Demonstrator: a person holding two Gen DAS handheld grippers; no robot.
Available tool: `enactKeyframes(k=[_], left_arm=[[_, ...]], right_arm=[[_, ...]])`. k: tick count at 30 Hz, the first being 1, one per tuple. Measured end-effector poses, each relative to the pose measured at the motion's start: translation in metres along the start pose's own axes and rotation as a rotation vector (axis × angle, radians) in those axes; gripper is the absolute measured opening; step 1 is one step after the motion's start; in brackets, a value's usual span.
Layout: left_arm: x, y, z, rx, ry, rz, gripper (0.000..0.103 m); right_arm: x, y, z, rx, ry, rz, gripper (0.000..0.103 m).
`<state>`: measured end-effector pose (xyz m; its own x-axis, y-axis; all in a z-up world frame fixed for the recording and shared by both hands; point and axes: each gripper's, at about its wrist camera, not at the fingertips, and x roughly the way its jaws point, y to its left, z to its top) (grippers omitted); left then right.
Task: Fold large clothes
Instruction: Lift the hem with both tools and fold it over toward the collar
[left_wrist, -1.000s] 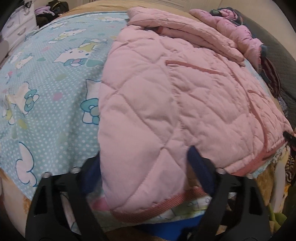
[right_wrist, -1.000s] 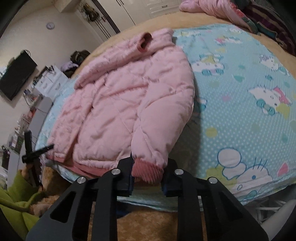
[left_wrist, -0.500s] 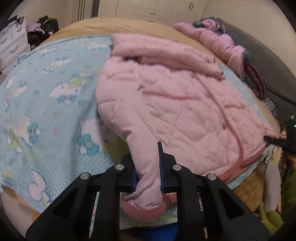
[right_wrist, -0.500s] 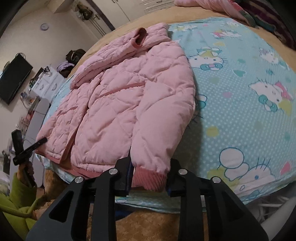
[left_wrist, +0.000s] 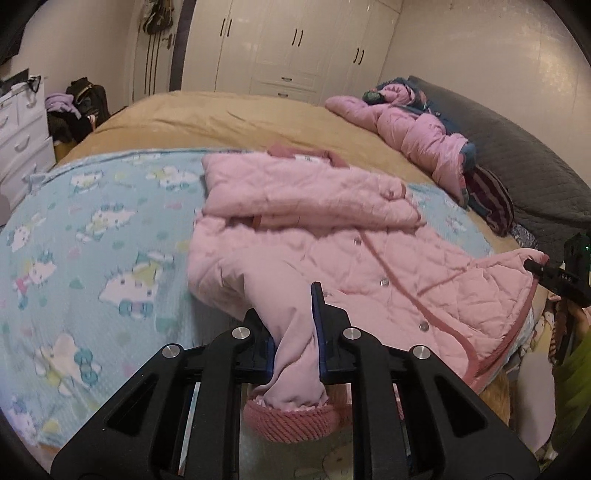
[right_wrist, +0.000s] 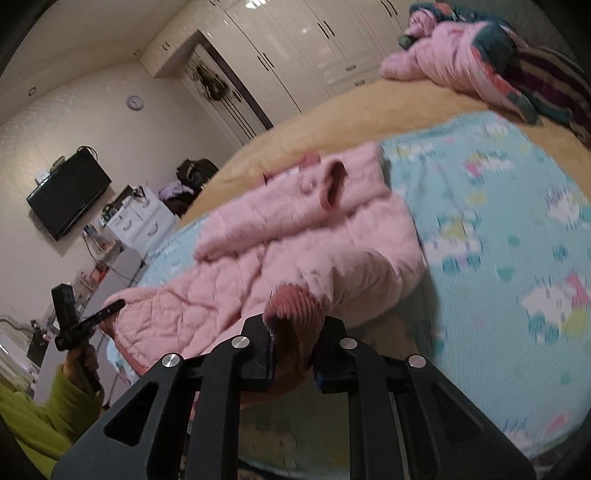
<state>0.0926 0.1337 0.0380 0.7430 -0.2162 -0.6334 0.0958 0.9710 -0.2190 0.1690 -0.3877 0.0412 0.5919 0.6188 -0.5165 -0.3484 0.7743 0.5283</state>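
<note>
Left wrist: left hand-held gripper pinching jacket sleeve, right hand-held gripper pinching cuff

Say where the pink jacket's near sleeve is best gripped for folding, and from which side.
Grip the sleeve just above its ribbed cuff, coming in from the cuff end, along the sleeve's length. The thick cuff bulges behind the left gripper's closed fingers, so the quilted fabric likely can't pull through.

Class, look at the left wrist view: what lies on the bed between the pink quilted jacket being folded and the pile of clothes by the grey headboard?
In the left wrist view, bare tan bedspread separates the pink quilted jacket from the pile of clothes.
</note>
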Motion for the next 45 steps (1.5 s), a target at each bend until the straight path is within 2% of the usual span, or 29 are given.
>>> enactKeyframes(k=[8,22,33,45], left_arm=[[-0.006,0.002,0.031,-0.014,-0.059,0.007,0.009],[0.000,0.013,0.094,-0.050,-0.149,0.024,0.009],[0.013,0.026,0.139,-0.069,-0.201,0.043,0.009],[0.044,0.048,0.175,-0.115,-0.215,0.078,0.009]], right_arm=[[0.000,0.009,0.048,-0.029,-0.071,0.039,0.014],[0.010,0.009,0.116,-0.045,-0.166,0.050,0.013],[0.033,0.014,0.173,-0.077,-0.201,0.031,0.013],[0.075,0.008,0.231,-0.069,-0.210,0.007,0.013]])
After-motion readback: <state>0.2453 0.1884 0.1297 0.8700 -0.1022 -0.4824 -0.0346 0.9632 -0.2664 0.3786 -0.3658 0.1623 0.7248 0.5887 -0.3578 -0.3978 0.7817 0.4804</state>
